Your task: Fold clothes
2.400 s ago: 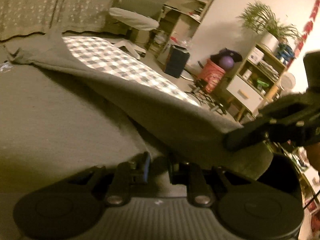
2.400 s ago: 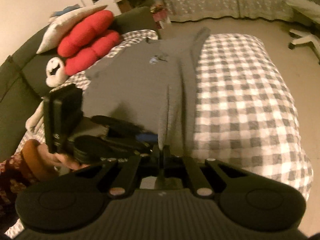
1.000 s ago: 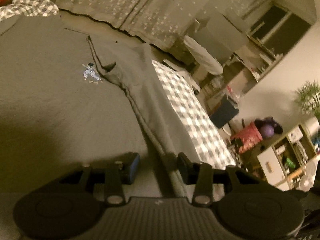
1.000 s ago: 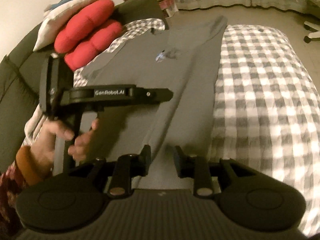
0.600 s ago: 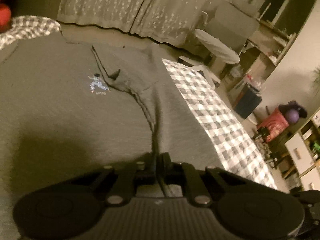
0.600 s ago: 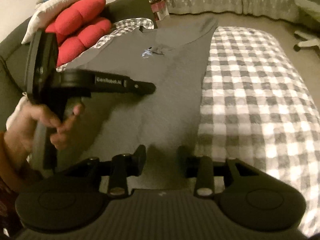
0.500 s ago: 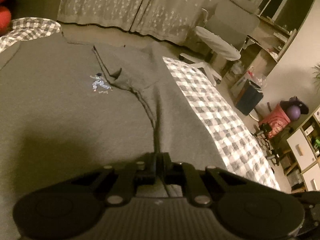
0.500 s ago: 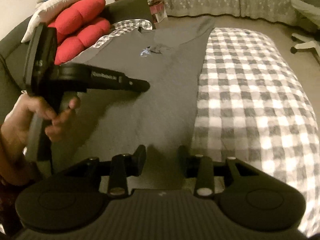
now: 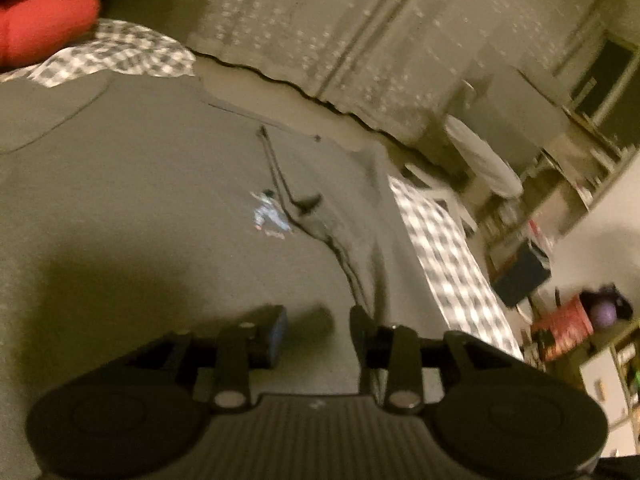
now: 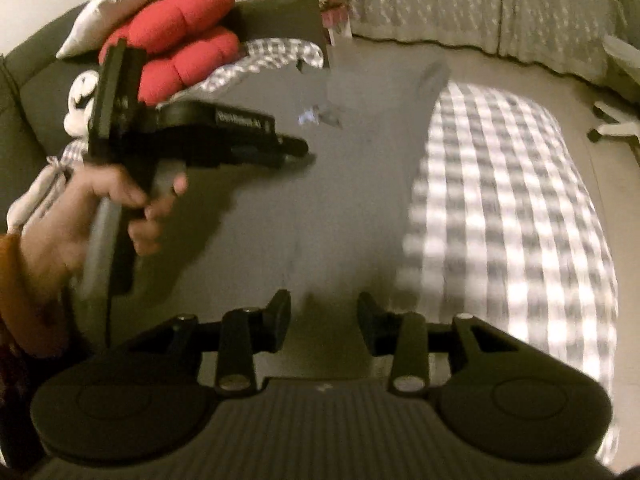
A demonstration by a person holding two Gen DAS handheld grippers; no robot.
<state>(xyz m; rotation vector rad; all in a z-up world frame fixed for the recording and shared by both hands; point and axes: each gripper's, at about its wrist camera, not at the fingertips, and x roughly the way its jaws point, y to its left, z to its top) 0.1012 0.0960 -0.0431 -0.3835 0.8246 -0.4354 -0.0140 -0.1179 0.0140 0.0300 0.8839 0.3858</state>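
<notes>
A grey T-shirt (image 9: pixel 160 220) with a small print (image 9: pixel 270 216) lies spread on a checked bedcover (image 9: pixel 440 248). Its right side is folded in along a seam (image 9: pixel 352 264). My left gripper (image 9: pixel 318 320) hovers just above the shirt near that seam; its jaws are opening and nothing is between them. In the right wrist view the T-shirt (image 10: pixel 340 208) fills the middle. My right gripper (image 10: pixel 324 308) stands open over its near part by the edge, holding nothing. A hand (image 10: pixel 100 208) holds the left gripper (image 10: pixel 296 150) further up the shirt.
Red cushions (image 10: pixel 176 40) and a plush toy (image 10: pixel 80 92) sit at the head of the bed on the left. The checked bedcover (image 10: pixel 512 208) lies bare to the right. Beyond the bed are curtains, an office chair (image 9: pixel 480 160) and shelves.
My left gripper was shut on the shirt's fold half a second ago; it has let go and opened. The right gripper stayed open and shifted slightly; both views are blurred by motion.
</notes>
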